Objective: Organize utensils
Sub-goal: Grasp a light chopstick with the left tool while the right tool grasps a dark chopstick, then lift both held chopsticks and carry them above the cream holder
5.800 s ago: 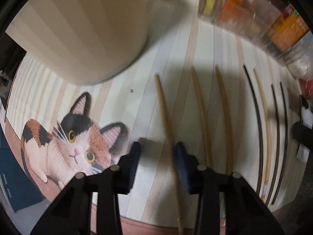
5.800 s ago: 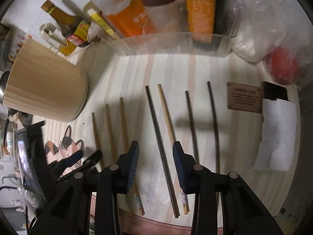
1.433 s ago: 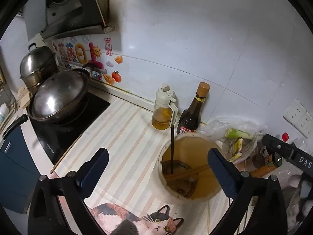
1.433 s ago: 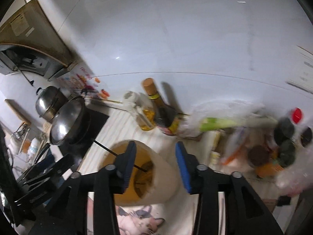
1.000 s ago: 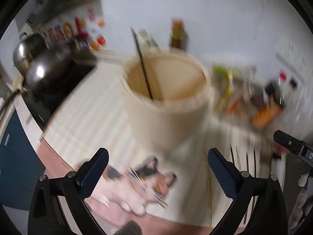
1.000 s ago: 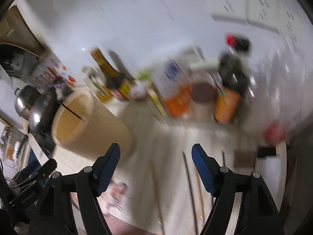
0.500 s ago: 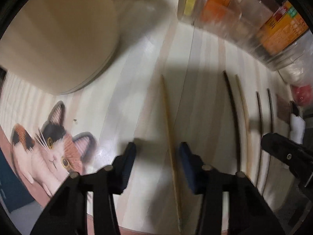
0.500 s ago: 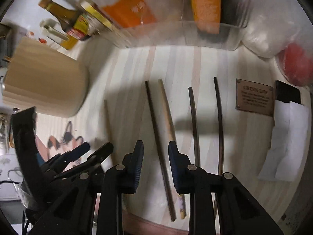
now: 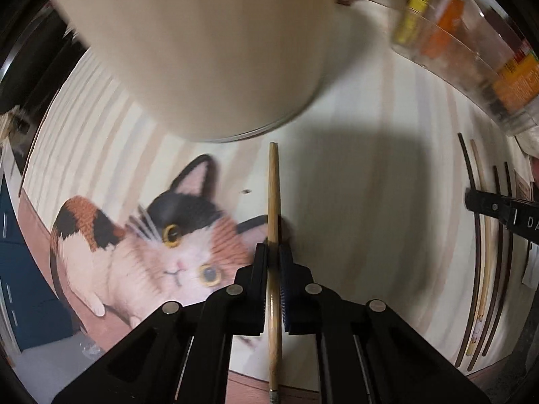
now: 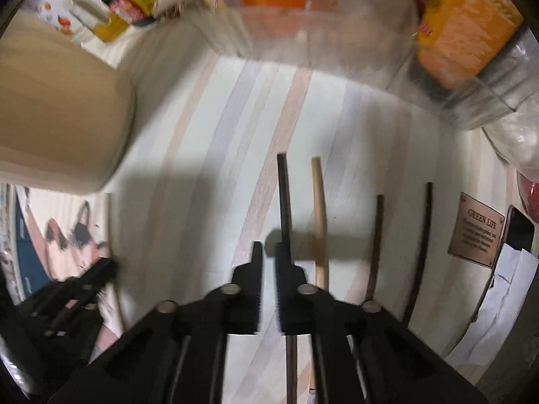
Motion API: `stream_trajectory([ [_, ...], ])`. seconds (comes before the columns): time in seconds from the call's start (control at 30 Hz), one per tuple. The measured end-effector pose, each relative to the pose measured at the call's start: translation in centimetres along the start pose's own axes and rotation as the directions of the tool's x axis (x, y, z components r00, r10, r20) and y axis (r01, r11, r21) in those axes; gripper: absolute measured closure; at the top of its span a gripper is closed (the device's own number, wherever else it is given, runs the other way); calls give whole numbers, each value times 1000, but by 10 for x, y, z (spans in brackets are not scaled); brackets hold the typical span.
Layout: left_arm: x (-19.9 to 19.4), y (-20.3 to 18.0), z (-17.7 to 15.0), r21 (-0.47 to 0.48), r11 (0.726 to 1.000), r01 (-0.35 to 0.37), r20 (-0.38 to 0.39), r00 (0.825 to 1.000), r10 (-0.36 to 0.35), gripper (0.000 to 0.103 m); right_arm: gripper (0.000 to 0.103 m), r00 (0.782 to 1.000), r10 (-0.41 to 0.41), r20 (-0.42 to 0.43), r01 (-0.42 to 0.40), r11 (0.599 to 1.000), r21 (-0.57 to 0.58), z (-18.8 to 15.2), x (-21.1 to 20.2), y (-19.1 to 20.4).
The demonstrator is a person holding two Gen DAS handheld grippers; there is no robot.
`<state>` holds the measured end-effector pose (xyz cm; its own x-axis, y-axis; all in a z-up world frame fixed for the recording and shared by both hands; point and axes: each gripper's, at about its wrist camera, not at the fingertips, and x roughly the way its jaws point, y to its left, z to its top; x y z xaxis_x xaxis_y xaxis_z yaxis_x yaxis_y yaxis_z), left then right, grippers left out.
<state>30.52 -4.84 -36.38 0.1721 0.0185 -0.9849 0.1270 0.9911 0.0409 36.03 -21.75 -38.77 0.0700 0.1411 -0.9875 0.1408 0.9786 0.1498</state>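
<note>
My left gripper (image 9: 273,252) points down at the striped mat (image 9: 353,202), its jaws closing and shut on a light wooden chopstick (image 9: 273,195) lying by the cat picture. The cream utensil holder (image 9: 209,50) stands just beyond the stick's far tip. My right gripper (image 10: 268,249) is closing too, its jaws almost together, with only a thin slit of mat between them. A dark chopstick (image 10: 282,195) runs under its right finger, not in the slit. Beside that one lie a light chopstick (image 10: 320,208) and two more dark chopsticks (image 10: 377,235).
A clear bin of orange packets (image 10: 303,17) and sauce bottles (image 10: 134,6) line the back of the mat. A brown plaque (image 10: 476,235), a folded paper (image 10: 502,296) and a red thing sit at the right. The holder (image 10: 57,118) fills the left.
Both grippers came down from above the holder to the mat and closed. The left one took hold of the light chopstick. Two light chopsticks seen earlier are gone from the mat.
</note>
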Motion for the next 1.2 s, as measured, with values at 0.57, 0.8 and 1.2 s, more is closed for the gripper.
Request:
stream_trajectory([
  [0.57,-3,11,-32,-5,997,72,-17,997,-72,99,101,996,90,12,-91,992,86,-23,-40,-9],
  [0.8,-8,9,-25,-20,996,87,1,996,-87,99,85,999,-4,-50,6,999,36,8,-11,-25],
  [1.2,-19,43,-22,-108,986,125,8,992,-125,99,98,997,0,-75,6,997,80,-10,-7,-12],
])
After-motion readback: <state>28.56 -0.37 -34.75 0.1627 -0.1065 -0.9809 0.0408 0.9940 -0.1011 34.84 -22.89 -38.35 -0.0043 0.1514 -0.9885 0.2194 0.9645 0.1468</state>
